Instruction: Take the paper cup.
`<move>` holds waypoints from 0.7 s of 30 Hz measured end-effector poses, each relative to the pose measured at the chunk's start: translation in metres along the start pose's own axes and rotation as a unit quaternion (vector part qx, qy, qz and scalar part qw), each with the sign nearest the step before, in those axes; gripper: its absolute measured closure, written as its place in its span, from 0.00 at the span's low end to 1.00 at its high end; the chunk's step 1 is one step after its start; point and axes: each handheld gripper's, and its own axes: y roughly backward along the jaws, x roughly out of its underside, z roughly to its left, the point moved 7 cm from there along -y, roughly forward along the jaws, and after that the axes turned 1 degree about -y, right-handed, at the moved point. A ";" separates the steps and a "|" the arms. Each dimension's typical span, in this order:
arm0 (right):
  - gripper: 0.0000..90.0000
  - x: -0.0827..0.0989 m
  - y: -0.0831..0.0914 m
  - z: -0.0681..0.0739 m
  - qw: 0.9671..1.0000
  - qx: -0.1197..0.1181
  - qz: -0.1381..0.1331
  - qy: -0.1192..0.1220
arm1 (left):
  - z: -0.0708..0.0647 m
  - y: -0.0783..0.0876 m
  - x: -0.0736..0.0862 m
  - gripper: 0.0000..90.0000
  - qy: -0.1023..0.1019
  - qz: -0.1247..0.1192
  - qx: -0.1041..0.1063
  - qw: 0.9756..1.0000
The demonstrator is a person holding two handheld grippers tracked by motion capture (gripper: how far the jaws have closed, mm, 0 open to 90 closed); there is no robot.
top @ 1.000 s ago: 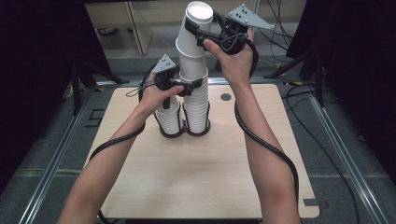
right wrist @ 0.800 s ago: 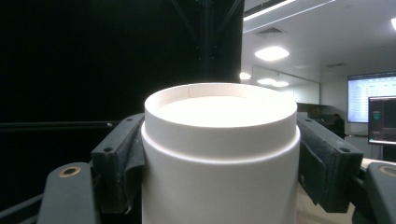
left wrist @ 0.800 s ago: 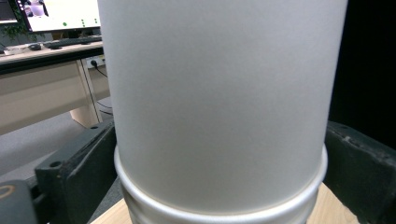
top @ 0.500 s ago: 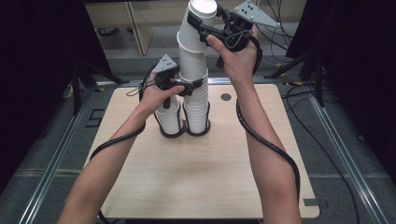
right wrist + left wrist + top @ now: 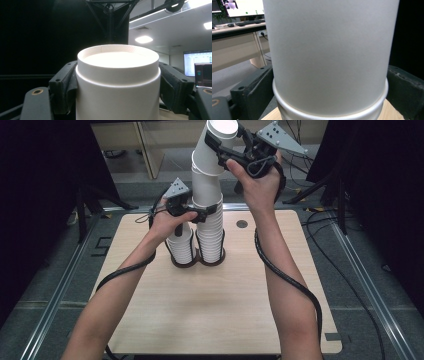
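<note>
A lab or test room within an office is shown. A light wooden table (image 5: pixel 210 320) is set on a grey carpeted floor (image 5: pixel 45 290), and metal rails (image 5: pixel 365 285) are laid along the floor past the table's left and right edges. The space at both sides is closed off by black curtains (image 5: pixel 40 180). Black cables (image 5: pixel 320 215) and stand legs (image 5: pixel 85 215) are seen on the floor beyond the table's far corners. A desk (image 5: pixel 234 27) with a keyboard (image 5: pixel 249 22) and a lit monitor (image 5: pixel 242 7) is seen in the left gripper view. Ceiling panel lights (image 5: pixel 143 39) and further screens (image 5: pixel 197 62) are seen in the right gripper view.
</note>
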 end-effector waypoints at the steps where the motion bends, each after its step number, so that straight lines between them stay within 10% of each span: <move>1: 0.28 -0.001 0.002 0.001 1.000 -0.001 0.000 -0.004 | 0.000 0.000 0.000 0.03 0.001 0.000 0.000 1.000; 21: 0.28 -0.013 0.035 0.006 1.000 0.000 -0.017 0.006 | 0.000 0.019 -0.002 0.00 -0.015 -0.004 -0.006 1.000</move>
